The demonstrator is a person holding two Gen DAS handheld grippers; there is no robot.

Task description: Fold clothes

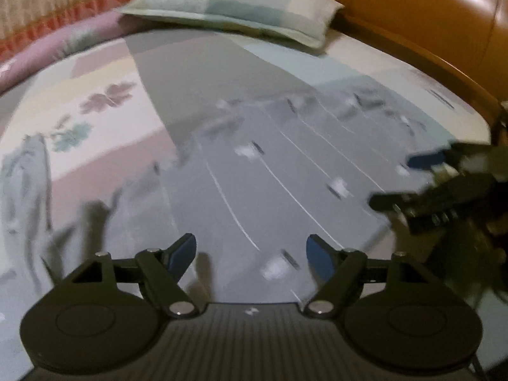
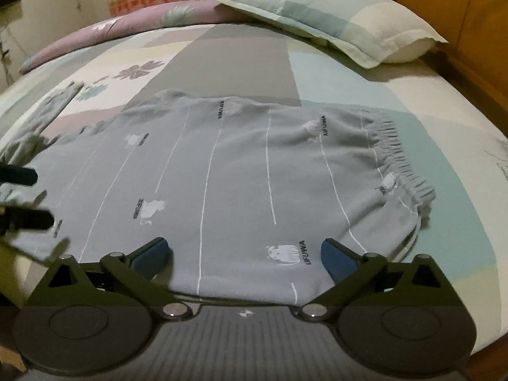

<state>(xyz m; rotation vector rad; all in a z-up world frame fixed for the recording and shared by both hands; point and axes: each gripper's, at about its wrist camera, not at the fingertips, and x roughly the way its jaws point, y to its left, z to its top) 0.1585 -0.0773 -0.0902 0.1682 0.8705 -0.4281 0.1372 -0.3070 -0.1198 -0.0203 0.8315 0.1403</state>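
Grey pyjama trousers [image 2: 241, 174] with thin white stripes and small white animal prints lie flat on the bed, elastic waistband [image 2: 400, 162] at the right. They also show in the left wrist view [image 1: 285, 171], blurred. My left gripper [image 1: 250, 254] is open and empty above the trouser-leg end. My right gripper [image 2: 244, 257] is open and empty above the near edge of the cloth. The right gripper also shows at the right of the left wrist view [image 1: 412, 174]. The left gripper shows blurred at the left edge of the right wrist view [image 2: 25, 197].
The bed has a patchwork sheet [image 2: 444, 165] in pale green, grey and cream. A matching pillow [image 2: 343, 16] lies at the far end by an orange-brown headboard [image 1: 412, 6]. A rolled lilac quilt [image 2: 127, 28] lies along the far left. Another grey garment [image 1: 22, 174] lies at the left.
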